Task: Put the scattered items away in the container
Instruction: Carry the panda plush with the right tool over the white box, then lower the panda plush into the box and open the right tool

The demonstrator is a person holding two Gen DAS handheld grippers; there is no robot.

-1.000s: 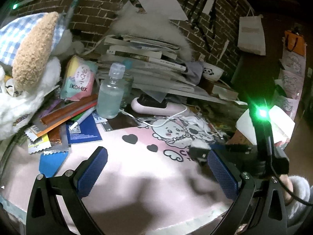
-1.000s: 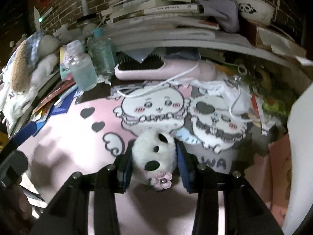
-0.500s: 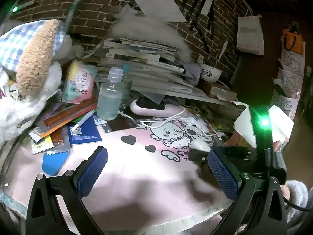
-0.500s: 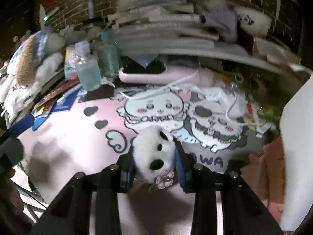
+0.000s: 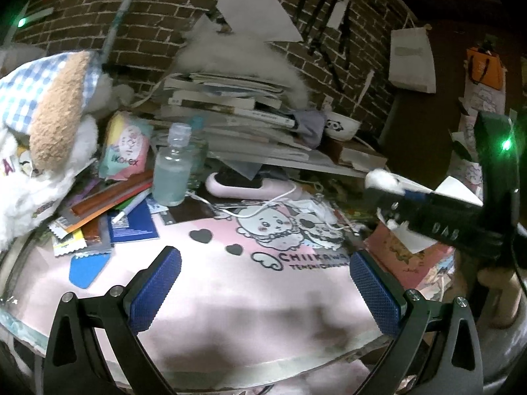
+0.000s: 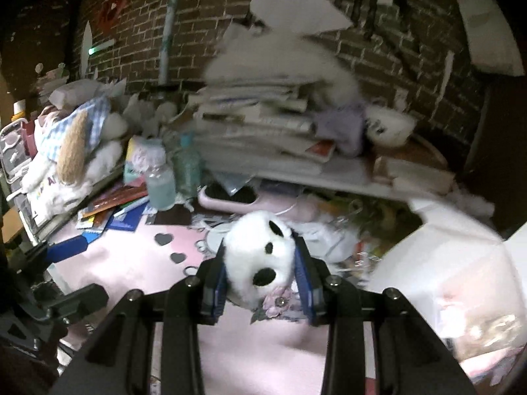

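pink mat (image 5: 230, 299): big chiikawa-print sheet covers the table top, hearts and cartoon faces showing, bare in the middle
book pile (image 5: 237, 115): tall messy stack at the back against the brick wall, white fluffy thing slumped on top
plush dog (image 5: 49, 125): far left in the left wrist view, tan ear, blue check cap, leaning over the clutter
white container (image 6: 454, 263): pale box-like shape low on the right of the right wrist view, badly blurred, so i cannot tell what is in it
left gripper (image 5: 263, 291): low over the mat, blue pads spread wide, nothing between them
right gripper (image 6: 262, 273): up off the mat and pinching the toy; from the left wrist view it sits out at the right with a green light on its body
panda plush (image 6: 260, 260): white with black patches and a small pink flower, squeezed between both blue pads, raised above the mat's right part, close to the white container
hairbrush (image 5: 240, 187): pink, lying just in front of the book pile, white cable across it
clear bottle (image 5: 171, 168): upright beside the hairbrush, pale liquid inside
panda bowl (image 5: 341, 126): white, right of the book pile
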